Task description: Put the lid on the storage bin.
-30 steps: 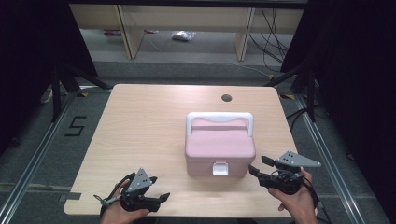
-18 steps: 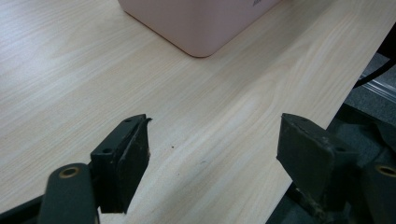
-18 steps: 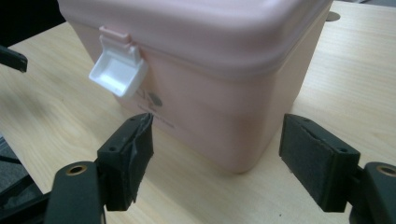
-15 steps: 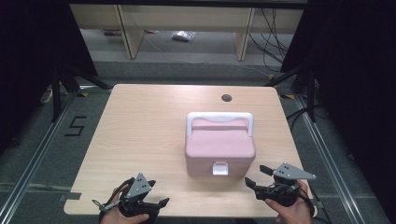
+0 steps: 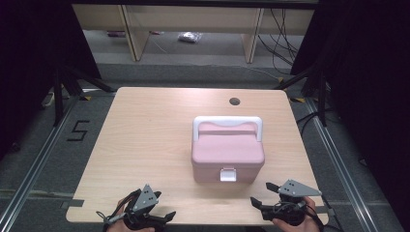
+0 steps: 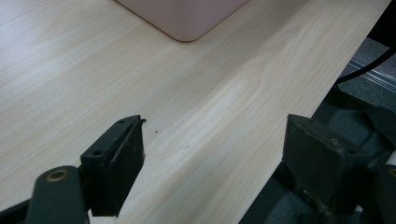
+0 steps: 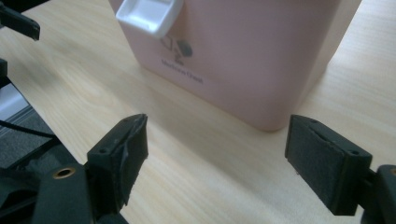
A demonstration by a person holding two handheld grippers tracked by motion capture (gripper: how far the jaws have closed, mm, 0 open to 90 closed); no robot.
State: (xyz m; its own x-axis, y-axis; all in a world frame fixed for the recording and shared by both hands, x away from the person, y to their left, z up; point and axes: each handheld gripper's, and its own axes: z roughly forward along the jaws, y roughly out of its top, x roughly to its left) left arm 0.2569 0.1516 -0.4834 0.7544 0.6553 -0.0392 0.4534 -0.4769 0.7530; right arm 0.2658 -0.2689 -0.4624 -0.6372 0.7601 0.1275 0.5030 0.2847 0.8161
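A pink lidded box (image 5: 227,154) with a white handle (image 5: 227,121) and a white front latch (image 5: 227,174) stands shut on the pale wooden table (image 5: 145,145). My left gripper (image 5: 163,215) hovers at the near edge, left of the box, open and holding nothing. In the left gripper view its jaws (image 6: 215,158) stand wide apart over the table edge, with a corner of the box (image 6: 187,18) beyond. My right gripper (image 5: 262,194) is open just in front of the box's right corner. Its own view (image 7: 217,154) faces the box wall (image 7: 252,56) and the latch (image 7: 147,16).
A round cable hole (image 5: 234,101) sits near the table's far edge. Dark stand legs (image 5: 72,82) flank the table, and cables (image 5: 285,43) trail on the floor at right. A taped "5" (image 5: 77,130) marks the floor at left. Wooden shelving (image 5: 193,19) runs behind.
Both grippers have drawn back toward the near edge of the table, away from the box. The box has not moved and both grippers stay open.
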